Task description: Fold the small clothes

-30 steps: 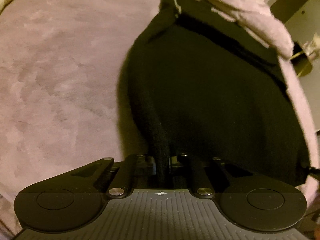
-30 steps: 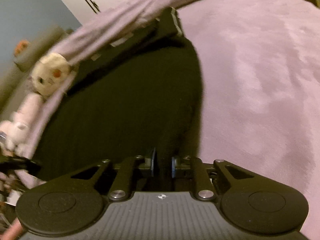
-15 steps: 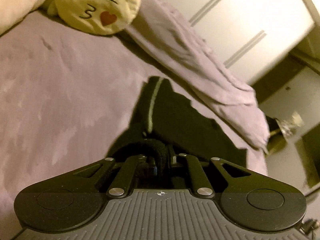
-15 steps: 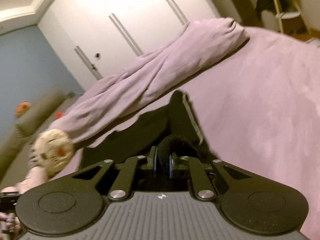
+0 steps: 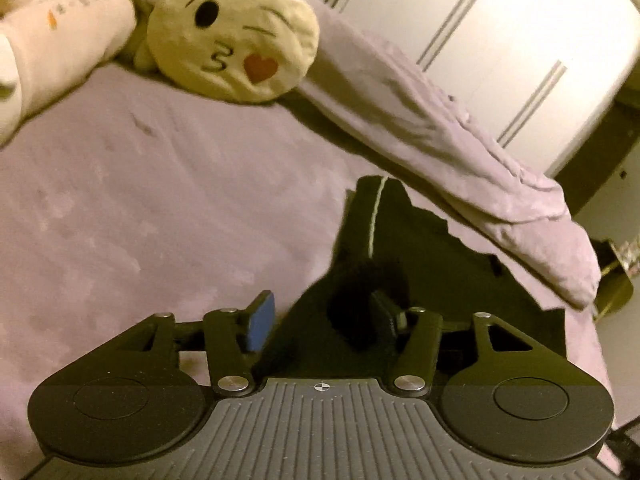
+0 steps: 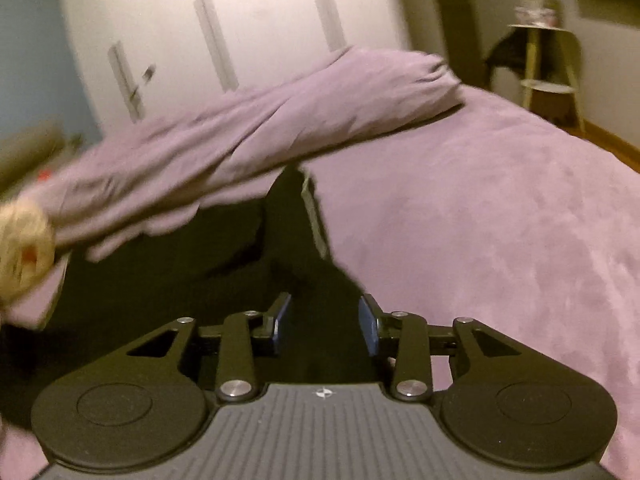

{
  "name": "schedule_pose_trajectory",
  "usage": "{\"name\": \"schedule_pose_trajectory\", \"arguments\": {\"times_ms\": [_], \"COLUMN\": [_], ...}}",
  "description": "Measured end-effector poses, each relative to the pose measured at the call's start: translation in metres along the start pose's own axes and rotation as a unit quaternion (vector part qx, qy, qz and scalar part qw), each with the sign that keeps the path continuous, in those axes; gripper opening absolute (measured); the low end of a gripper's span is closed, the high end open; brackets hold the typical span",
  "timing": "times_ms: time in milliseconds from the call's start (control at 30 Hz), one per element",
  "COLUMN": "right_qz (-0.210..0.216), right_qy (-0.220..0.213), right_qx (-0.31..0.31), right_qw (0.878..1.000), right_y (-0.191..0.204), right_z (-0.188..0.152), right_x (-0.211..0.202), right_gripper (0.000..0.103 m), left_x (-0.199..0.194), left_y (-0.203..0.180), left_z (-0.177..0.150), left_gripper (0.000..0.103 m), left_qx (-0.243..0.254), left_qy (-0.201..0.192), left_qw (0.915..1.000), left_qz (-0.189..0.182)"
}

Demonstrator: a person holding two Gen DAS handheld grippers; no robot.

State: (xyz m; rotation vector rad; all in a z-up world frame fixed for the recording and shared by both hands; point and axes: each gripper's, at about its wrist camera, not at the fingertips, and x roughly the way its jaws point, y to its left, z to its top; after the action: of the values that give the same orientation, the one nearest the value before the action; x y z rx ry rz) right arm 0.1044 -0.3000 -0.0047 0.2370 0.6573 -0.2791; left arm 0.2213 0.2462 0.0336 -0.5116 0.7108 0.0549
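A: Left wrist view, from the left. A pale plush limb point(image 5: 60, 36) at the far left edge, then a round yellow face cushion point(image 5: 232, 36), both resting at the head of the purple bed cover point(image 5: 120, 208). A rolled purple blanket point(image 5: 440, 136) runs from the cushion down to the right. Only this view shows the cushion's face sharply.

B: The left gripper point(image 5: 322, 316)?

A: Its jaws are opening. The blue pad point(image 5: 262, 322) on the left stands clear of the cloth. The right finger sits against a bunched loop of the black garment point(image 5: 432, 264); I cannot tell whether the cloth rests on it or merely lies behind it.

B: Right wrist view?

A: The cushion is a blur at the left edge. The rolled blanket point(image 6: 248, 144) crosses behind. Only here appear the white wardrobe doors point(image 6: 200, 40) square-on and a pale stool point(image 6: 548, 68) at the far right. The right gripper point(image 6: 325, 326) has its jaws opening, both blue pads bare, black cloth lying between and beneath them without pressure.

B: Garment's lie?

A: On the bed cover, just beside the blanket. Its long axis runs away from both grippers, narrowing to a point near the blanket, with a pale stripe along that axis.
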Motion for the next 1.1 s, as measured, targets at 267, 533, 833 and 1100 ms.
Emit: {"name": "schedule_pose_trajectory", "arguments": {"times_ms": [267, 533, 833, 1100], "right_qz": [-0.008, -0.026, 0.017, 0.051], "right_qy": [0.023, 0.003, 0.059, 0.077], "right_qx": [-0.037, -0.107, -0.207, -0.21], "right_qw": [0.999, 0.994, 0.976, 0.973], "right_y": [0.012, 0.017, 0.034, 0.043], "right_z": [-0.012, 0.004, 0.039, 0.05], "right_x": [0.006, 0.028, 0.107, 0.098], "right_gripper": [0.046, 0.065, 0.063, 0.014], "left_x": [0.013, 0.059, 0.121, 0.118], "left_y": [-0.019, -0.033, -0.035, -0.044], "left_z": [-0.028, -0.018, -0.001, 0.005], "left_gripper": [0.078, 0.086, 0.064, 0.02], "left_qx": [0.11, 0.163, 0.179, 0.186], "left_qy": [0.059, 0.055, 0.092, 0.099], "left_qw": [0.9919, 0.985, 0.9789, 0.9772], "left_qz": [0.023, 0.013, -0.034, -0.027]}}
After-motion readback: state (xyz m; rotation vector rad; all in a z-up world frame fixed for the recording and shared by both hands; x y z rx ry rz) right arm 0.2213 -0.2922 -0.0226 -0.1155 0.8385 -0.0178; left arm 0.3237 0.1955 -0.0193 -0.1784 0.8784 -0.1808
